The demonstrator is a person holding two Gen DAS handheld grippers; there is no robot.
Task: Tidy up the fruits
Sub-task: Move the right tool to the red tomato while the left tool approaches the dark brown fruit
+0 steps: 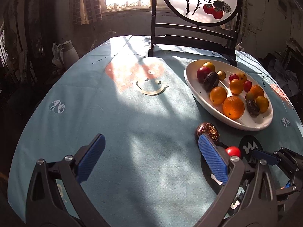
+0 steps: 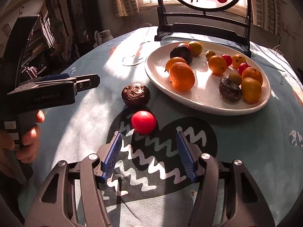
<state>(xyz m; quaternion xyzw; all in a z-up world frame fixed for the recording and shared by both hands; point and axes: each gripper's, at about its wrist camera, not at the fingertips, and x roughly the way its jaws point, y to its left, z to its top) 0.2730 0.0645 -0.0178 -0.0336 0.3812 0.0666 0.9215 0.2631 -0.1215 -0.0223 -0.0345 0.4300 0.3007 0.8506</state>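
While the white oval ceramic plate (image 2: 200, 102) holds most of the fruit, a small round red tomato (image 2: 144, 122) and a dark brown wrinkled fruit (image 2: 135, 95) lie on the blue tablecloth (image 1: 132, 132) (both beside the plate); left gripper (image 1: 151, 158) gapes wide and empty, right gripper (image 2: 148, 157) half open, empty, just short of the tomato

On the blue tablecloth (image 1: 132, 132) there is dark printed lettering near the far edge, starting "TUR", and again by the plate (image 2: 198, 102) as "TUR off"; the rest is unclear. The left tool (image 2: 56, 89) carries faint lettering, too blurred to read.
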